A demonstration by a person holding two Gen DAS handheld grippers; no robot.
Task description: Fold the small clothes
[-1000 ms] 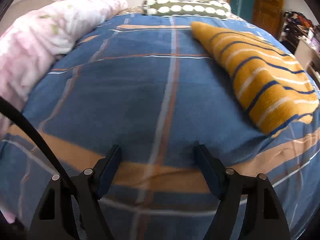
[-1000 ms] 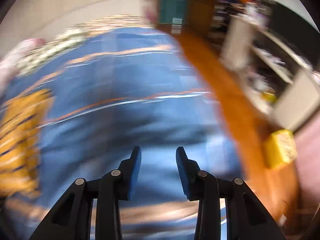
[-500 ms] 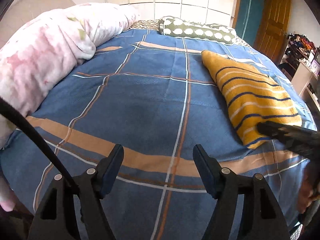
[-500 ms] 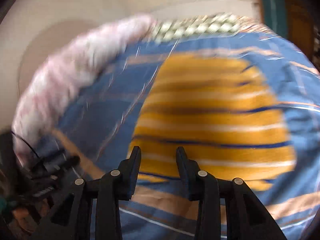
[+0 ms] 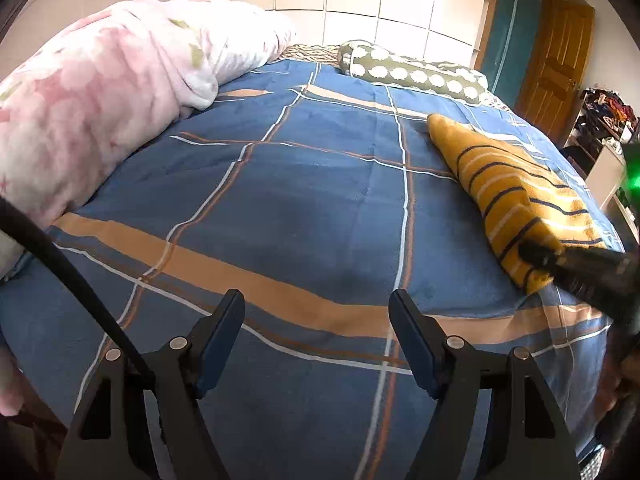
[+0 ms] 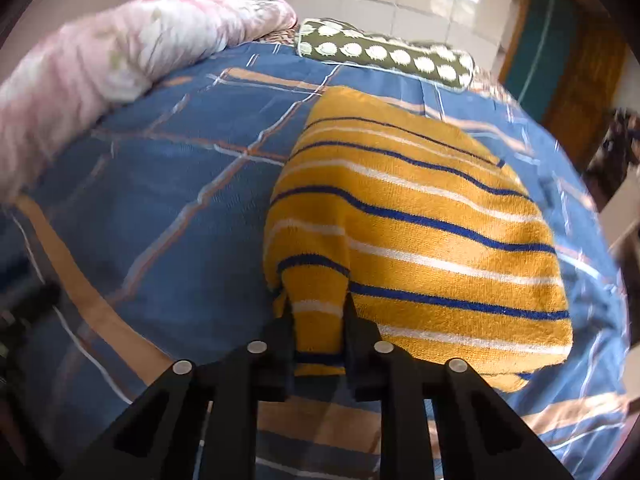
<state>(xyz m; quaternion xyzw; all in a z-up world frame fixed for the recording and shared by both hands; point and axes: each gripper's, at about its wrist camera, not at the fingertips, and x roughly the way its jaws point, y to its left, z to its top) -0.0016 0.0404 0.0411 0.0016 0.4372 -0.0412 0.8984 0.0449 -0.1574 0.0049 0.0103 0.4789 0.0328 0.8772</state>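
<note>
Here your right gripper [image 6: 318,308] is closing its jaws on a bunched fold at the near left corner of the yellow striped garment [image 6: 420,216], and the fabric fills the gap between the pads. The garment lies on the blue plaid bedspread [image 6: 160,208], filling the centre and right of the right wrist view. In the left wrist view it sits at the right edge of the frame, with the right gripper's dark fingers on its lower end. Your left gripper [image 5: 316,336] hangs over bare bedspread at the bottom centre of its frame, jaws spread wide with nothing between them. A pink floral duvet [image 5: 100,92] fills the upper left, and a green spotted bolster [image 5: 412,74] lies at the top centre.
</note>
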